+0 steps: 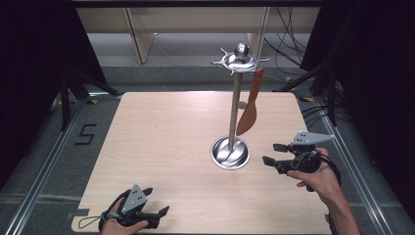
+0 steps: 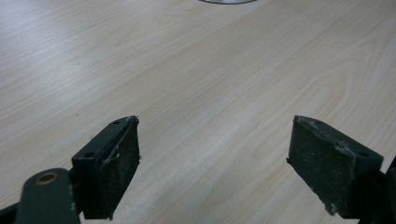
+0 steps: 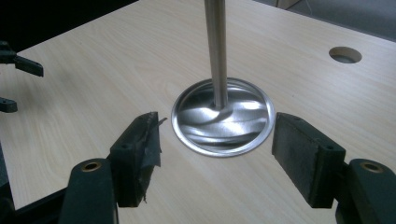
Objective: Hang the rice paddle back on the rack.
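Observation:
A metal utensil stand (image 1: 235, 105) rises from a round shiny base (image 1: 230, 152) right of the table's centre. Its top disc (image 1: 240, 59) carries small hooks. An orange spatula (image 1: 248, 110) hangs from one hook on the right side, blade down. My right gripper (image 1: 270, 152) is held just right of the base, jaws open and pointing at it, with nothing between them. In the right gripper view the gripper (image 3: 215, 119) frames the base (image 3: 233, 135) and the pole (image 3: 215, 46). My left gripper (image 1: 156, 199) rests open near the front edge, its jaws (image 2: 215, 123) over bare wood.
The wooden table (image 1: 161, 127) has a small round hole (image 3: 345, 54) behind the stand. Black curtains hang on both sides. Cables lie on the floor at the back right (image 1: 288, 44). A floor marking like a 5 (image 1: 84, 134) sits left of the table.

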